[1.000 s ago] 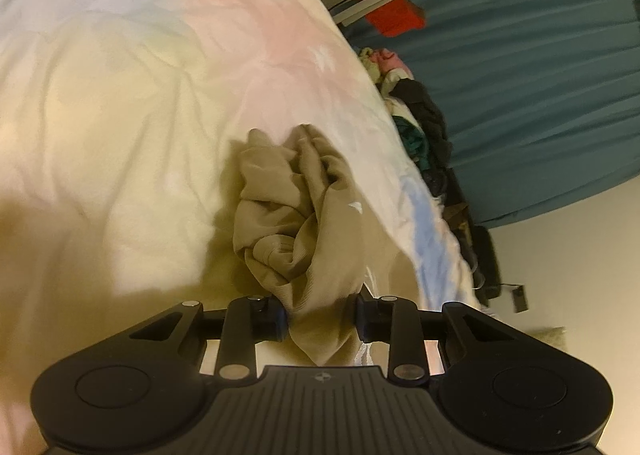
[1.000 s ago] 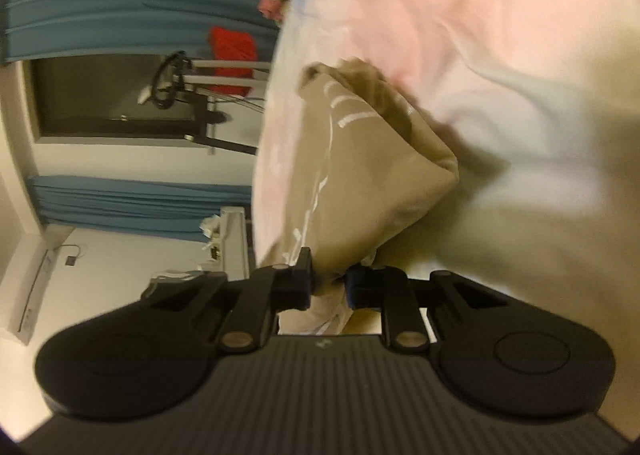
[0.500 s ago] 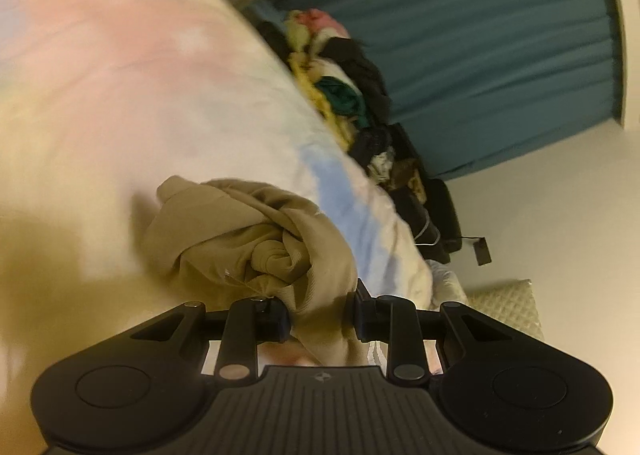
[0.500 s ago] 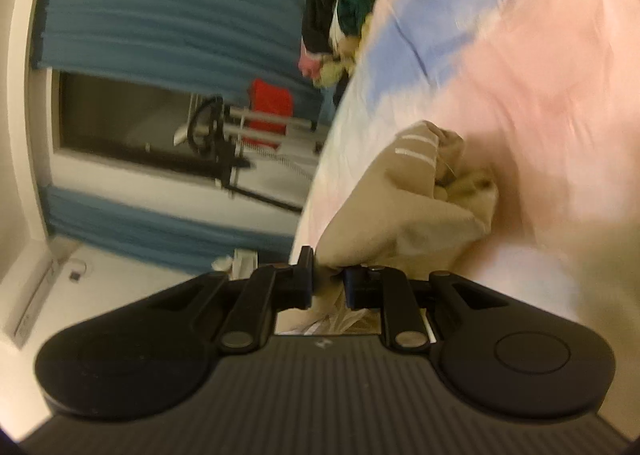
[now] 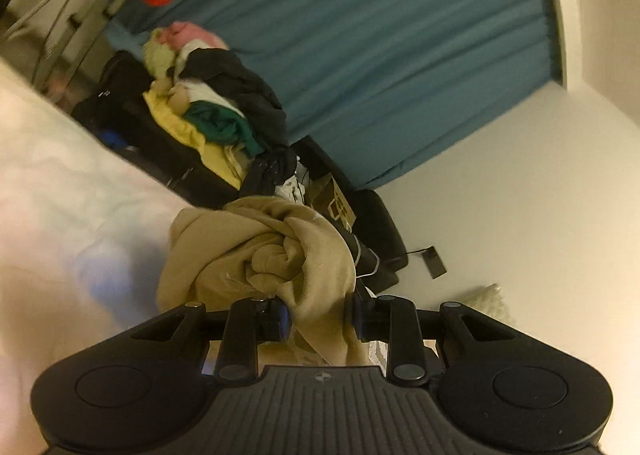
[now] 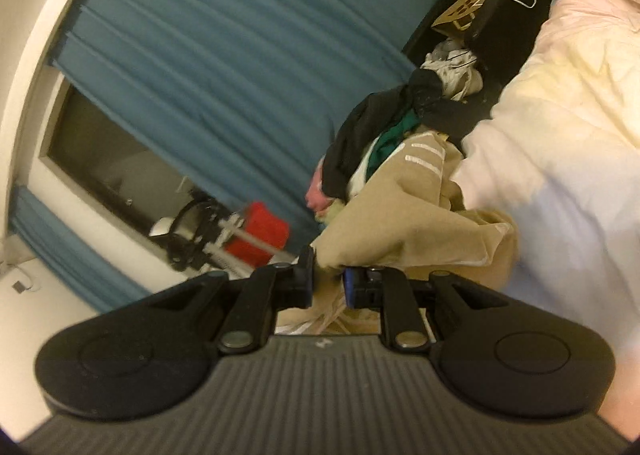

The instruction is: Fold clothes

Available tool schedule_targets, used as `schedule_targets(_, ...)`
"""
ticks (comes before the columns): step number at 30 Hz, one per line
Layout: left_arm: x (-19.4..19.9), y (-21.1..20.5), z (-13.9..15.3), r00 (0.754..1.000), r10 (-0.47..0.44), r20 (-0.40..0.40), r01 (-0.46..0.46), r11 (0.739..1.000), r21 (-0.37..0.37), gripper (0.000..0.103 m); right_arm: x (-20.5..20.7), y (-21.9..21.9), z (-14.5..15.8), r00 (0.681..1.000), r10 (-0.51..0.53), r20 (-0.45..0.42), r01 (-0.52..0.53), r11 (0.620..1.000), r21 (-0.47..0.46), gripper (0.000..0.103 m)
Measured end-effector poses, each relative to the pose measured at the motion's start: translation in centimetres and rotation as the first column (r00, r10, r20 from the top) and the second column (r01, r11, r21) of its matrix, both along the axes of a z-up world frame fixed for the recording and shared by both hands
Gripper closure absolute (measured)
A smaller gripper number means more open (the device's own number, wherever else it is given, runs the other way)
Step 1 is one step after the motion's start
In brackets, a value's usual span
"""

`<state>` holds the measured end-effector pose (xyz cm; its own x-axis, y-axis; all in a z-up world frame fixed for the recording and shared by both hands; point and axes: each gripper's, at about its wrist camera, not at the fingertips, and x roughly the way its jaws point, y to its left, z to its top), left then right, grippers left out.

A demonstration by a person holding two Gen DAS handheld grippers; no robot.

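Note:
A tan garment (image 5: 272, 255) with white stripes (image 6: 424, 155) hangs bunched and twisted between both grippers, lifted off the pastel bed cover (image 5: 48, 191). My left gripper (image 5: 320, 319) is shut on a thick fold of the tan garment. My right gripper (image 6: 328, 283) is shut on another edge of the same garment (image 6: 400, 223). Both wrist views tilt up toward the room beyond the bed.
A pile of mixed clothes (image 5: 208, 103) lies on a dark suitcase beside the bed, also in the right wrist view (image 6: 384, 127). Blue curtains (image 5: 380, 35) hang behind. A drying rack with a red item (image 6: 260, 231) stands near the window. The bed cover (image 6: 560, 135) lies right.
Both grippers have risen and tilted up, lifting the tan garment off the bed. The views now show the clothes pile and curtains instead of mostly bed cover.

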<state>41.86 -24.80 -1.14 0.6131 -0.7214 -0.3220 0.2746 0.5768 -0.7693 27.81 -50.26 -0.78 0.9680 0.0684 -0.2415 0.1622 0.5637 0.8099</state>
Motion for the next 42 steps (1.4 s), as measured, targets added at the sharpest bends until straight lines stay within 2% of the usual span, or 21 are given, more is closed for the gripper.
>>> schedule_targets(3, 0.0, -1.3, -4.4, 1.000, -0.019, -0.015, 0.020, 0.995, 0.100, 0.073, 0.3, -0.8, -5.1, 0.999, -0.003, -0.054, 0.003, 1.000, 0.000, 0.085)
schedule_targets(7, -2.2, 0.9, -10.7, 0.997, -0.021, -0.071, 0.031, 0.989, 0.141, 0.073, -1.7, 0.3, -11.7, 0.989, 0.046, -0.140, -0.040, 0.998, 0.048, 0.085)
schedule_targets(10, -4.0, 2.2, -13.9, 0.997, -0.065, -0.042, 0.072, 0.976, 0.207, 0.072, -4.2, 2.0, -14.6, 0.985, 0.061, -0.162, -0.051, 0.996, 0.066, 0.085)
schedule_targets(15, -5.2, 2.9, -17.5, 0.993, -0.115, -0.035, 0.120, 0.942, 0.314, 0.062, -7.0, 3.8, -18.7, 0.975, 0.030, -0.219, 0.000, 0.991, 0.136, 0.085)
schedule_targets(18, -5.8, 2.8, -17.4, 0.993, -0.120, -0.001, 0.113, 0.935, 0.338, 0.059, -8.0, 4.2, -19.9, 0.973, 0.012, -0.231, 0.028, 0.985, 0.173, 0.085)
schedule_targets(20, -6.2, 2.7, -16.6, 0.994, -0.113, 0.005, 0.103, 0.921, 0.376, 0.060, -8.4, 4.3, -18.8, 0.965, 0.002, -0.261, 0.039, 0.988, 0.152, 0.084)
schedule_targets(25, -9.8, 4.2, -11.9, 0.993, -0.115, 0.040, 0.089, 0.908, 0.410, 0.059, -11.0, 5.3, -13.1, 0.948, -0.051, -0.315, 0.052, 0.999, -0.006, 0.084)
schedule_targets(27, -12.2, 5.0, -9.7, 0.990, -0.125, 0.065, 0.087, 0.907, 0.412, 0.051, -12.7, 6.2, -10.3, 0.952, -0.066, -0.298, 0.044, 0.996, -0.081, 0.084)
schedule_targets(30, -15.6, 6.0, -6.3, 0.983, -0.141, 0.116, 0.078, 0.900, 0.428, 0.046, -15.3, 7.7, -6.7, 0.966, -0.060, -0.253, 0.018, 0.986, -0.165, 0.084)
schedule_targets(32, -18.2, 6.5, -4.0, 0.976, -0.140, 0.166, 0.046, 0.881, 0.472, 0.044, -17.2, 9.2, -4.2, 0.973, -0.056, -0.223, 0.005, 0.975, -0.222, 0.084)
schedule_targets(35, -22.3, 6.9, -0.3, 0.956, -0.162, 0.246, 0.011, 0.853, 0.522, 0.027, -19.6, 11.3, -0.4, 0.982, -0.050, -0.182, -0.009, 0.950, -0.311, 0.084)
schedule_targets(37, -24.9, 7.6, 1.6, 0.945, -0.174, 0.278, 0.001, 0.849, 0.528, 0.021, -21.5, 12.7, 1.9, 0.988, -0.043, -0.150, -0.017, 0.926, -0.376, 0.084)
schedule_targets(40, -28.7, 8.6, 4.3, 0.927, -0.190, 0.323, -0.014, 0.845, 0.535, 0.020, -24.3, 14.9, 4.8, 0.993, -0.031, -0.114, -0.026, 0.884, -0.467, 0.084)
schedule_targets(41, -29.9, 8.9, 5.2, 0.921, -0.195, 0.337, -0.019, 0.843, 0.537, 0.017, -25.1, 15.4, 5.6, 0.994, -0.027, -0.107, -0.029, 0.874, -0.484, 0.084)
schedule_targets(42, -31.2, 9.3, 6.1, 0.914, -0.200, 0.352, -0.023, 0.842, 0.539, 0.008, -25.9, 15.8, 6.4, 0.995, -0.023, -0.100, -0.029, 0.869, -0.494, 0.083)
